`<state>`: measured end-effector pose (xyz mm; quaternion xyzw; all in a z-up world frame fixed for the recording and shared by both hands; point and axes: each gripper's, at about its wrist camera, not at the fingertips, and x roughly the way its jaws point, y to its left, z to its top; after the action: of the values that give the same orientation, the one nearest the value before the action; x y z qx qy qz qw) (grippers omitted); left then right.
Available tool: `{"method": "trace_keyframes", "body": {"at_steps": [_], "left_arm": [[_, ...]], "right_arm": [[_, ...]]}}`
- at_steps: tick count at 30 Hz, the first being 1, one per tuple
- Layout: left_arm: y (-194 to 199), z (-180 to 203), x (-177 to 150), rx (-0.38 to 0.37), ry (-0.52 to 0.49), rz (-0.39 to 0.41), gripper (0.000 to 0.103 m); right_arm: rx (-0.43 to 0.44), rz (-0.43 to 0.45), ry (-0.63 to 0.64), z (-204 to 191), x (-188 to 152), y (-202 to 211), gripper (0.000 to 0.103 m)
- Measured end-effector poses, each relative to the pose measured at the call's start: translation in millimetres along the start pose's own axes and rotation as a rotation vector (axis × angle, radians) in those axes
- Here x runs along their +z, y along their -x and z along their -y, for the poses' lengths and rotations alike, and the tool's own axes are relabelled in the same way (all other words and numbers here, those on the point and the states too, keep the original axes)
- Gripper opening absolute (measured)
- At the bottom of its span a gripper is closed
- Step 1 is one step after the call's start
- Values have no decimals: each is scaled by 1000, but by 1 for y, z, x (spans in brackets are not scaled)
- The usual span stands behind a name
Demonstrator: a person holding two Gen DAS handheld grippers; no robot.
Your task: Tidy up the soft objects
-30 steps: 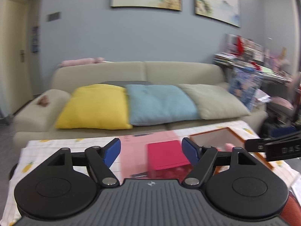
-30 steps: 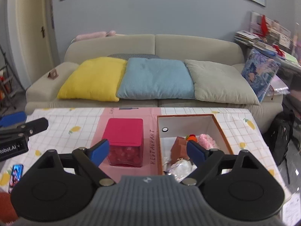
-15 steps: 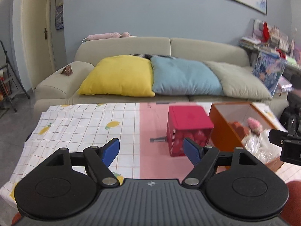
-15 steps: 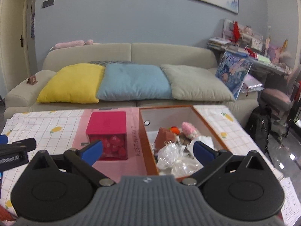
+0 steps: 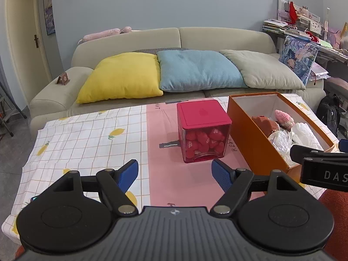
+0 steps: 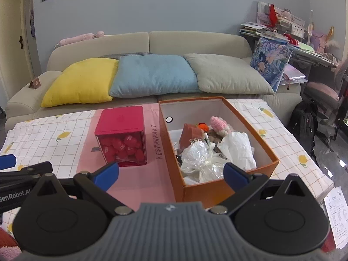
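Observation:
An orange box point(image 6: 219, 190) point(image 5: 250, 139) stands on the table's right half. It holds a brown plush point(image 6: 191, 136), a pink knitted toy point(image 6: 219, 125) point(image 5: 283, 118), an orange knitted bit point(image 6: 203, 126) and crinkly clear-wrapped bundles point(image 6: 200, 158). Left of it is a clear cube with a red lid point(image 6: 121, 137) point(image 5: 203, 133), full of red soft strawberries. My right gripper point(image 6: 171, 173) hovers open over the box's near end, nothing between its pads. My left gripper point(image 5: 175, 174) hangs open above the pink strip, short of the cube, empty.
A checked lemon-print cloth with a pink strip point(image 5: 87, 139) covers the table. Behind it is a beige sofa point(image 5: 174, 37) with yellow point(image 5: 121, 77), blue point(image 5: 195, 70) and grey point(image 5: 261, 68) cushions. A black backpack point(image 6: 303, 121) and papers point(image 6: 336, 214) lie on the floor at right.
Both grippers have sunk and tipped downward, so the table, cube and box fill more of each view. The right gripper's jaws have spread a little wider.

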<state>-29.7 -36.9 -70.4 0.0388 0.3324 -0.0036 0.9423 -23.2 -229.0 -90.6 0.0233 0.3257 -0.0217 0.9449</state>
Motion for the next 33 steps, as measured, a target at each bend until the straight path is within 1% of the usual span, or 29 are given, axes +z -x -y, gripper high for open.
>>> {"method": "trace_keyframes", "body": {"at_steps": [33], "left_arm": [[5,-3,3,6,-4,0,90]], "right_arm": [[11,13,16,-3,0,3,100]]}}
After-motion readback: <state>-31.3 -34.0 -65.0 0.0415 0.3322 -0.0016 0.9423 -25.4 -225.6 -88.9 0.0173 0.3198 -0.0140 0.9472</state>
